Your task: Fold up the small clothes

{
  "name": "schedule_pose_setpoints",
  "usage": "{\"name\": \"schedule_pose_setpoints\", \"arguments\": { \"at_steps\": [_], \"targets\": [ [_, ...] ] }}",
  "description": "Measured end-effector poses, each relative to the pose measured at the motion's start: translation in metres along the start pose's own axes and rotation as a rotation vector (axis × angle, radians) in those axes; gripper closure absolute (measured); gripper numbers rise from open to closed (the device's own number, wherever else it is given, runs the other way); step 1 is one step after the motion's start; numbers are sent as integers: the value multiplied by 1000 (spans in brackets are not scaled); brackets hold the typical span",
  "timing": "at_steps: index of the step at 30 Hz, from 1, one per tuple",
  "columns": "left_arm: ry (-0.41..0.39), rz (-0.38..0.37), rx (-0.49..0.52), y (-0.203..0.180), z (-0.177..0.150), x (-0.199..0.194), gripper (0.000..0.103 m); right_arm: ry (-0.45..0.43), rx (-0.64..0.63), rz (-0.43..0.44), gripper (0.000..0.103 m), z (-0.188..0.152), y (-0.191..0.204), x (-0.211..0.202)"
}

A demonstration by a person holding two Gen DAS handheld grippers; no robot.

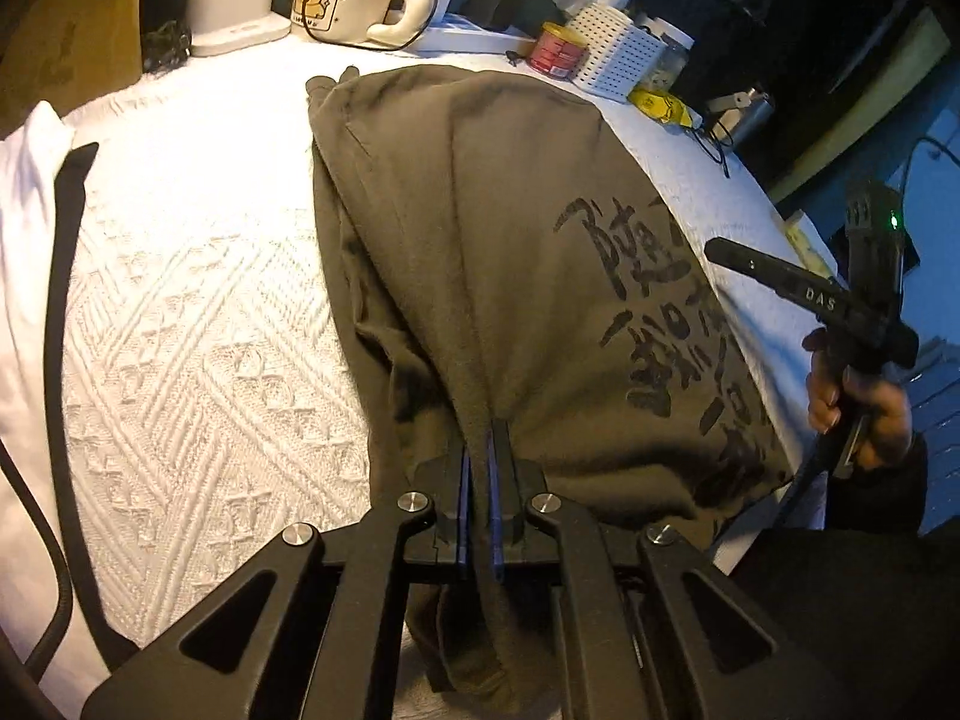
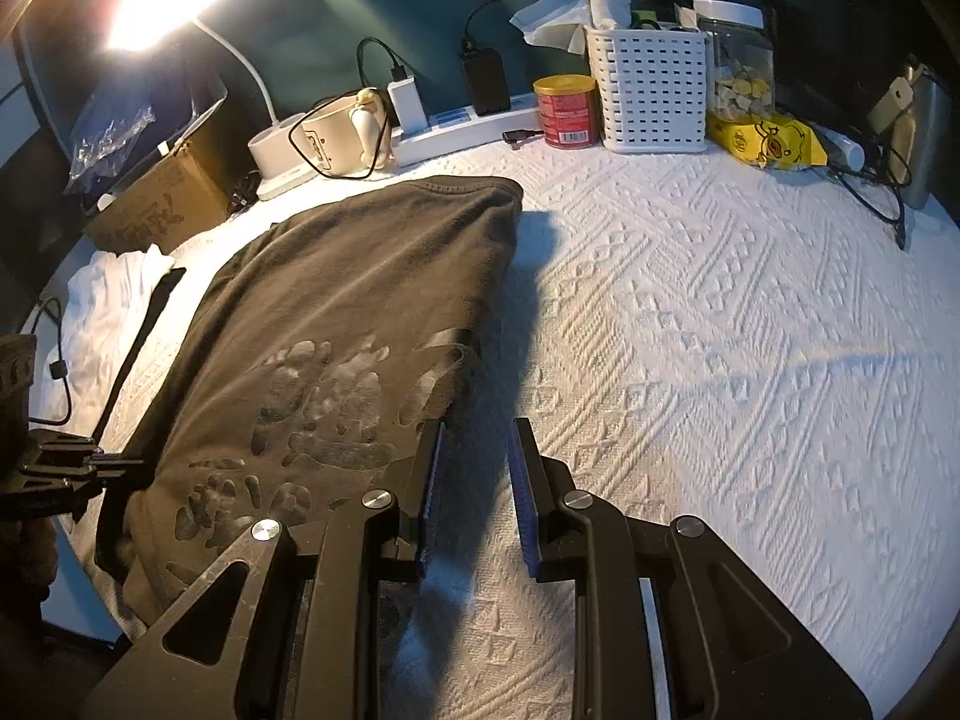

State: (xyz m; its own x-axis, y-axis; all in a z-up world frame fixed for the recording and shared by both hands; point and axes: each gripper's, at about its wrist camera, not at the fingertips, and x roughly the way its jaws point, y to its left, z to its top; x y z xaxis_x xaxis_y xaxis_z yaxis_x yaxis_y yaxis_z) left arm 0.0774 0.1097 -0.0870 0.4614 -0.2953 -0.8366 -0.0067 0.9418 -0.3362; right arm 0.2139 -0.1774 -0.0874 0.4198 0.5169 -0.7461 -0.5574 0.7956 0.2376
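An olive-green T-shirt (image 1: 492, 252) with black printed characters lies folded lengthwise on the white textured cloth (image 1: 198, 324). My left gripper (image 1: 485, 438) is shut on a pinched ridge of the shirt's near edge. The shirt also shows in the right wrist view (image 2: 336, 312), left of centre. My right gripper (image 2: 477, 438) is open and empty, just right of the shirt's near right edge, over the white cloth (image 2: 720, 330). In the left wrist view the right gripper (image 1: 864, 300) is held by a hand at the far right.
A white garment with black trim (image 1: 36, 252) lies at the left. Along the back stand a mug (image 2: 336, 138), a power strip (image 2: 468, 126), a red can (image 2: 567, 111), a white perforated basket (image 2: 651, 96), a yellow packet (image 2: 768, 141) and a cardboard box (image 2: 162, 198).
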Motion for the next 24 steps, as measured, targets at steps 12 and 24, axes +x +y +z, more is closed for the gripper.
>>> {"name": "schedule_pose_setpoints", "arguments": {
  "at_steps": [12,24],
  "targets": [
    [-123,118,21,20,54,-1,78,-10,-11,-1,79,24,-4,13],
    [-168,169,16,35,96,24,59,14,0,5,79,46,-12,41]
  ]
}}
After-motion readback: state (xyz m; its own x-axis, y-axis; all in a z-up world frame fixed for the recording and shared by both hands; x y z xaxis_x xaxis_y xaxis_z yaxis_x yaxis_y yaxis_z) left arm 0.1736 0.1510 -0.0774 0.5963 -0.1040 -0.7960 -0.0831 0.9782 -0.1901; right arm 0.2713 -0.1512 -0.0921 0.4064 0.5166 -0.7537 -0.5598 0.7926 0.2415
